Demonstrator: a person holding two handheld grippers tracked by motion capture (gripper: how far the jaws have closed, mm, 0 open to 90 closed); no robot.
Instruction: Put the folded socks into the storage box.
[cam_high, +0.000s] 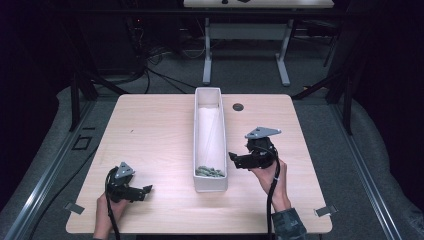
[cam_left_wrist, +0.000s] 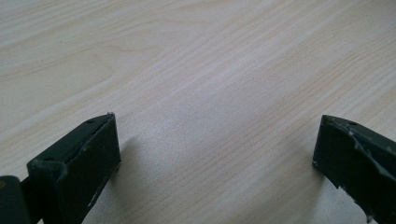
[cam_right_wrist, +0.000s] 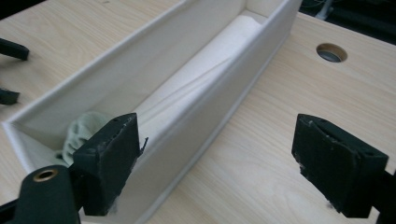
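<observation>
From the high view I see a long white tray (cam_high: 210, 100) lying lengthwise down the middle of the worktop (cam_high: 150, 130), with a small grey-green crumpled cloth (cam_high: 209, 172) resting inside at its near end and a pale sheet (cam_high: 210, 130) lining the floor beyond it. My right hand-held gripper (cam_high: 233, 157) hovers just beside the tray's right wall, jaws parted and empty; in the right gripper view one jaw sits in front of the cloth (cam_right_wrist: 83, 133) while the other stands over bare worktop, so the tray wall (cam_right_wrist: 219, 121) lies between them. My left hand-held gripper (cam_high: 148, 189) rests low near the front left of the worktop, well apart from the tray, its jaws spread wide with nothing but wood grain between them in the left gripper view. I judge the main hazard to be the tray wall: if I swing the right hand-held gripper sideways from here, a jaw could catch the rim and shove or tip the light tray, shifting the cloth. A second risk, should I reach in again, is pinching the lining sheet together with the cloth and dragging it up. The round cable hole (cam_high: 238, 106) in the worktop lies beyond the tray's right side, clear of both hands.
</observation>
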